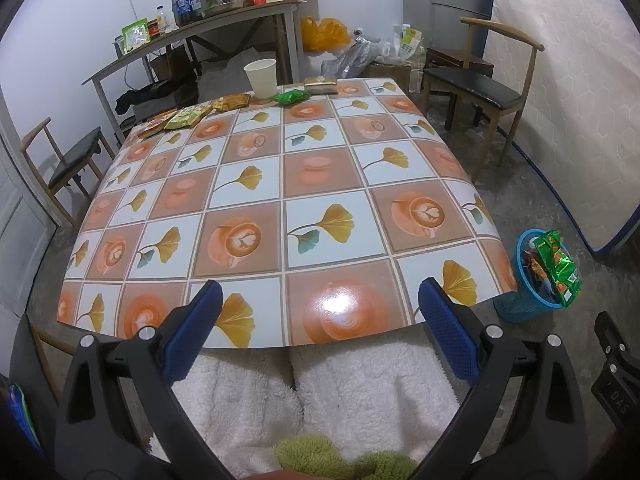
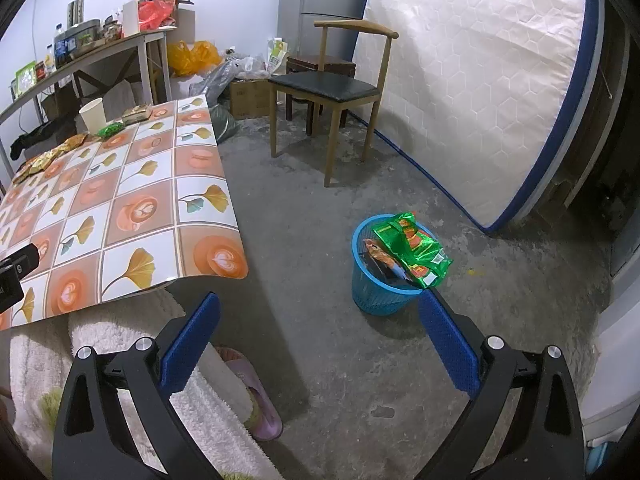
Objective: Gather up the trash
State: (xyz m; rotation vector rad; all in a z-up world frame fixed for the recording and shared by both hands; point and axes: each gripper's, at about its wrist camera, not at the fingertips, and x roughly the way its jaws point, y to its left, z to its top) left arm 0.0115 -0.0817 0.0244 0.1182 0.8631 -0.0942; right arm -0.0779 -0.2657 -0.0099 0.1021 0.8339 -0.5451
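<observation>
A blue mesh bin [image 2: 378, 290] stands on the floor to the right of the table, with a green wrapper [image 2: 412, 248] and other packets sticking out of its top; it also shows in the left wrist view as the bin [image 1: 520, 304]. Along the table's far edge lie several snack wrappers [image 1: 188, 116], a green wrapper [image 1: 292, 97], a brown packet [image 1: 320, 85] and a white paper cup [image 1: 262, 78]. My left gripper [image 1: 320, 300] hovers open over the near table edge, holding nothing. My right gripper [image 2: 320, 312] is open above the floor, just short of the bin.
The table [image 1: 312, 208] carries a patterned cloth. Wooden chairs stand at the right [image 1: 476, 88] and left [image 1: 68, 160]. A cluttered side table [image 1: 200, 28] lines the back wall, a mattress [image 2: 480, 92] leans at the right. A person's fleecy lap [image 1: 320, 400] and slipper [image 2: 256, 396] are below.
</observation>
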